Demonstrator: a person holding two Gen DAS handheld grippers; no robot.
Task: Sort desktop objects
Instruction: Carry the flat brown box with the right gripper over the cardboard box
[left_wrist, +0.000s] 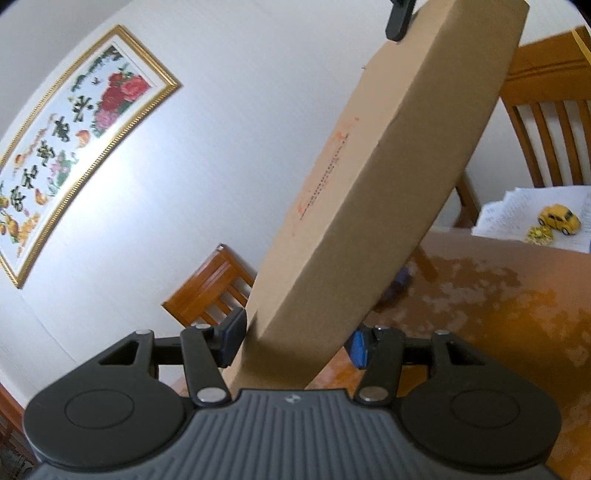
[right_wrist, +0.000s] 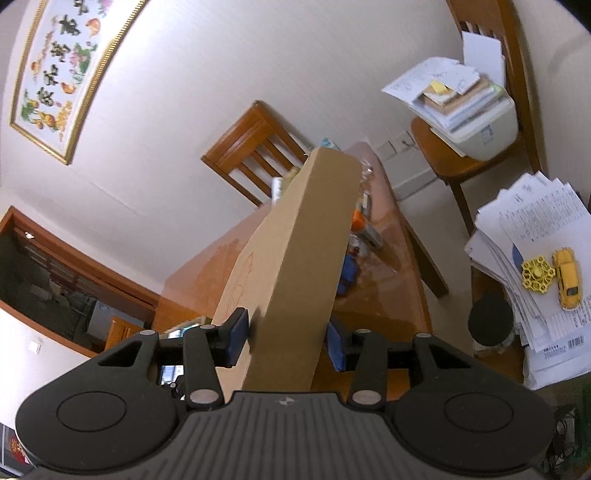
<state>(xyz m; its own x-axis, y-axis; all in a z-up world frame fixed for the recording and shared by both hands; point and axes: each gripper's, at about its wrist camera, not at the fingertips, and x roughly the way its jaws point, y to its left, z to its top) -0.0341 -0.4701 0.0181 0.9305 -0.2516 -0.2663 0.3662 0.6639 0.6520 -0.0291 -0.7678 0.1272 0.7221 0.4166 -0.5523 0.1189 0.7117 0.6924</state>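
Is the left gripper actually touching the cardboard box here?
Touching. In the left wrist view the left gripper has the cardboard box edge between its fingers, both blue pads pressed flat against the box's faces with no gap showing.

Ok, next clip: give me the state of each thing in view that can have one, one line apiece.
Cardboard box: lifted off the table, tilted, held at both ends.
Left gripper: shut on the cardboard box's near end.
Right gripper: shut on the cardboard box's other end.
Yellow toy car: resting on a paper stack.
Gold ornament: lying beside the yellow toy car.
Printer: on a chair, papers piled on top.
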